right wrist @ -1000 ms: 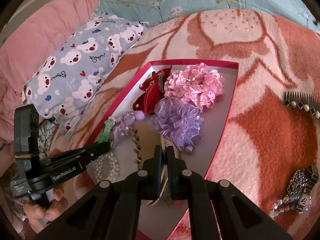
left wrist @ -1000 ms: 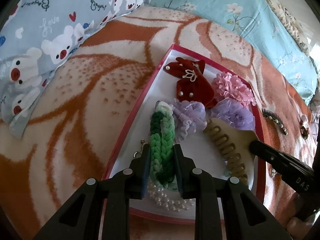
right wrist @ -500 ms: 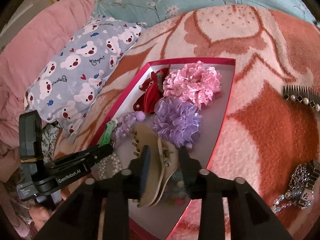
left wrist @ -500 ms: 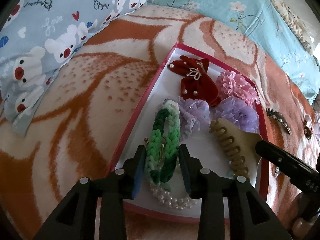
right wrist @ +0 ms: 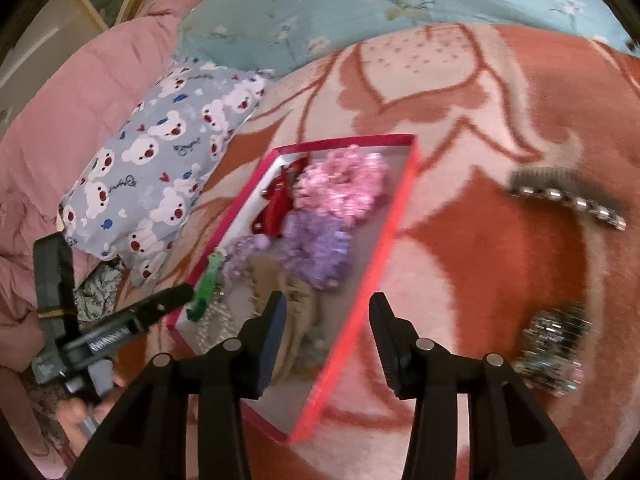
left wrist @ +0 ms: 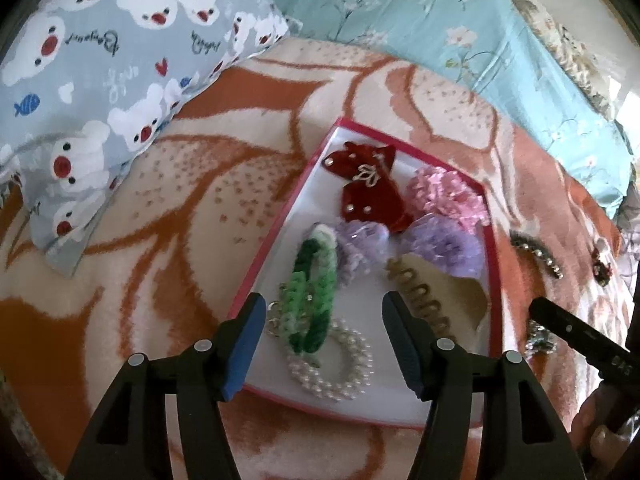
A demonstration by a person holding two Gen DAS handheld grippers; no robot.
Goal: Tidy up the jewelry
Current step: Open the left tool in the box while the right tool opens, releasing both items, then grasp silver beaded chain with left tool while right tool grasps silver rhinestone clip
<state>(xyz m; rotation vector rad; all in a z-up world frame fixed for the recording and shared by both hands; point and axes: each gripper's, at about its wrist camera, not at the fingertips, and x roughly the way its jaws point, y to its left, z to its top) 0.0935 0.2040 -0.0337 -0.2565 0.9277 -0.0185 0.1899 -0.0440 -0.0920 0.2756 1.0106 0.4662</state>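
A red-rimmed box (left wrist: pixel 280 236) (right wrist: pixel 394 224) lies on the blanket. In it lie a green braided band (left wrist: pixel 314 292), a pearl bracelet (left wrist: pixel 332 364), a beige comb clip (left wrist: pixel 436 300) (right wrist: pixel 298 312), a red bow (left wrist: pixel 370 192), a pink scrunchie (left wrist: pixel 448 196) (right wrist: pixel 344 184) and purple scrunchies (left wrist: pixel 444 248) (right wrist: pixel 316 248). My left gripper (left wrist: pixel 324 320) is open and empty above the band. My right gripper (right wrist: pixel 326 324) is open and empty over the box's near edge.
On the blanket right of the box lie a rhinestone hair comb (right wrist: pixel 568 196) (left wrist: pixel 538 254) and a sparkly chain piece (right wrist: pixel 552 352). A bear-print pillow (left wrist: pixel 100 80) lies to the left and a floral teal pillow (left wrist: pixel 460 40) behind.
Both grippers have opened and drawn back. The left let go of the green band, the right let go of the beige comb clip; both now lie in the box.
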